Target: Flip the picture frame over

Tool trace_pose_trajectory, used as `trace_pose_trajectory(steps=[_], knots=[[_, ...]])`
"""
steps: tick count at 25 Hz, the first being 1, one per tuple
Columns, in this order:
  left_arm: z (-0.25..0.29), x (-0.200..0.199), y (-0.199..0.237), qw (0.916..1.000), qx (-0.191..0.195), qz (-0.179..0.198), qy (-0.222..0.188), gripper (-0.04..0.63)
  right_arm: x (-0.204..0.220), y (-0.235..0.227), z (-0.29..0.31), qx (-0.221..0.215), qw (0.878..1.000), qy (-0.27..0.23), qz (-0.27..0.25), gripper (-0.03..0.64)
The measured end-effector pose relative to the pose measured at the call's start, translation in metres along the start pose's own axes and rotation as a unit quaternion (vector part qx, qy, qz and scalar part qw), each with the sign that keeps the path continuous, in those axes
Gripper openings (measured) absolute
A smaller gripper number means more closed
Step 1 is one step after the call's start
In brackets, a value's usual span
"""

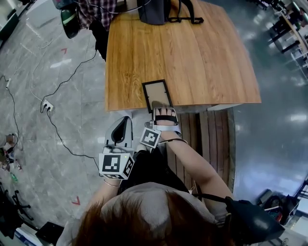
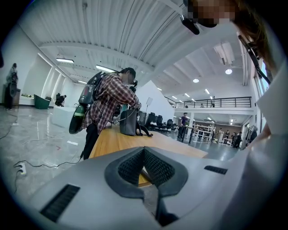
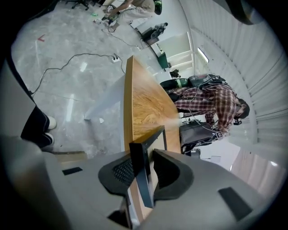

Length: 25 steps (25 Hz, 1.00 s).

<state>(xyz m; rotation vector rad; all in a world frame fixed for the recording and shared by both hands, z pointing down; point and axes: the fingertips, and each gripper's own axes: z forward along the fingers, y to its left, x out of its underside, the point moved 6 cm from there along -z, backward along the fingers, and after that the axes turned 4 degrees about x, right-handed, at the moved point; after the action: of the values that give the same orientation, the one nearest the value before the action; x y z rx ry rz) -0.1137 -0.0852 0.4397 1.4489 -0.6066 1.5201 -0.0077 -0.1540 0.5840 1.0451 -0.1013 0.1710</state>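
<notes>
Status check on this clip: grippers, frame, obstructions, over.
Left gripper shut, empty, off the table. Right gripper straddles picture frame at table's near edge, grip unclear. Bag at far end, well clear.

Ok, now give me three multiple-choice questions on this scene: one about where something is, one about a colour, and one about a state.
1. Where on the table does the picture frame lie?
A. At the near edge, by the grippers
B. At the far edge, beside the bag
C. In the middle

2. What colour is the frame's border?
A. White
B. Black
C. Red

3. What is between the right gripper's jaws?
A. Nothing
B. A cable
C. The frame's edge

Answers:
1 A: in the head view the picture frame sits at the near edge of the table.
2 B: its border reads black against the light wood.
3 C: the right gripper has its pads on either side of the frame's edge, as the right gripper view shows.
</notes>
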Motion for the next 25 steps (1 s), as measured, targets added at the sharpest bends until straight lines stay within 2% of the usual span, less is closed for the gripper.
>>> trace_pose_trajectory(steps=[2, 5, 9, 13, 15, 19, 22, 25], knots=[[0.001, 0.001, 0.001, 1.0, 0.001, -0.004, 0.0, 0.006, -0.004, -0.01, 0.0, -0.011, 1.0, 0.009, 0.001, 0.086], [0.001, -0.001, 0.001, 0.9999, 0.005, -0.01, -0.006, 0.006, 0.0, -0.023, -0.002, -0.046, 0.997, 0.049, -0.03, 0.107], [-0.002, -0.005, 0.0, 0.9997, 0.008, -0.012, -0.018, 0.006, 0.0, -0.022, 0.003, -0.066, 0.997, 0.039, -0.005, 0.128], [-0.004, -0.006, 0.003, 0.9997, 0.002, -0.014, -0.021, 0.006, 0.003, -0.022, 0.001, -0.085, 0.995, 0.043, -0.01, 0.137], [-0.004, -0.006, 0.004, 0.9997, 0.0, -0.013, -0.021, 0.006, 0.003, -0.023, -0.001, -0.071, 0.997, 0.035, -0.002, 0.149], [-0.004, -0.005, 0.004, 0.9997, -0.001, -0.014, -0.019, 0.006, 0.006, -0.025, -0.003, -0.053, 0.998, 0.031, 0.02, 0.243], [-0.004, -0.003, 0.006, 0.9997, -0.005, -0.016, -0.018, 0.006, 0.012, -0.021, -0.008, 0.016, 1.0, 0.01, 0.006, 0.265], [-0.005, 0.0, 0.009, 0.9997, -0.01, -0.018, -0.015, 0.006, 0.016, -0.012, -0.014, 0.076, 0.997, -0.018, 0.016, 0.265]])
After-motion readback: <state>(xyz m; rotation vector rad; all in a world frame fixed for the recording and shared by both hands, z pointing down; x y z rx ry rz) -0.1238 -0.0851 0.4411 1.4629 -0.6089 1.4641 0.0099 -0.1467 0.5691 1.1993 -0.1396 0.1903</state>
